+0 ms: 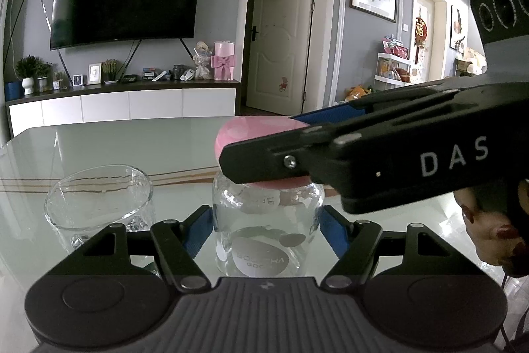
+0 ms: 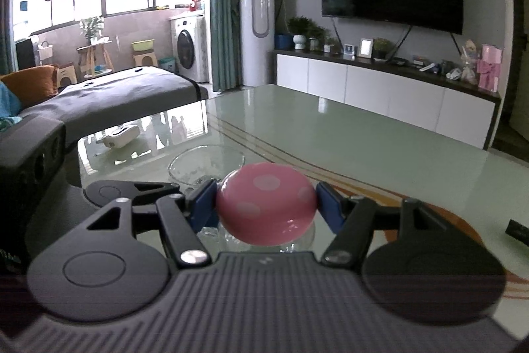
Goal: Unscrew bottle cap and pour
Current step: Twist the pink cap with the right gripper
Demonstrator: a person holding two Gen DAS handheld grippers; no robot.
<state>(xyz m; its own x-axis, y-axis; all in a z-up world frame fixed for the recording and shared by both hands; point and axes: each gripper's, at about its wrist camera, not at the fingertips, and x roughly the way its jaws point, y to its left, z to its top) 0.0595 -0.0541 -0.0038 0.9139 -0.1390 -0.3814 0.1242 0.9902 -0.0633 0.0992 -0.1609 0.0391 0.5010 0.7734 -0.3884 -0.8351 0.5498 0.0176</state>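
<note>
A clear glass bottle (image 1: 267,230) with a pink dotted cap (image 1: 251,131) stands on the glass table. My left gripper (image 1: 266,229) is shut on the bottle's body, its blue pads against both sides. My right gripper (image 2: 266,204) is shut on the pink cap (image 2: 266,204), blue pads at its left and right; in the left wrist view it reaches in from the right over the bottle's top (image 1: 297,151). An empty clear glass cup (image 1: 99,207) stands just left of the bottle, and shows behind the cap in the right wrist view (image 2: 205,164).
The glossy green glass table (image 2: 347,138) stretches ahead toward a white TV cabinet (image 1: 125,105). A white object (image 2: 119,134) lies at the table's far left edge. A dark object (image 2: 517,230) sits at the right edge.
</note>
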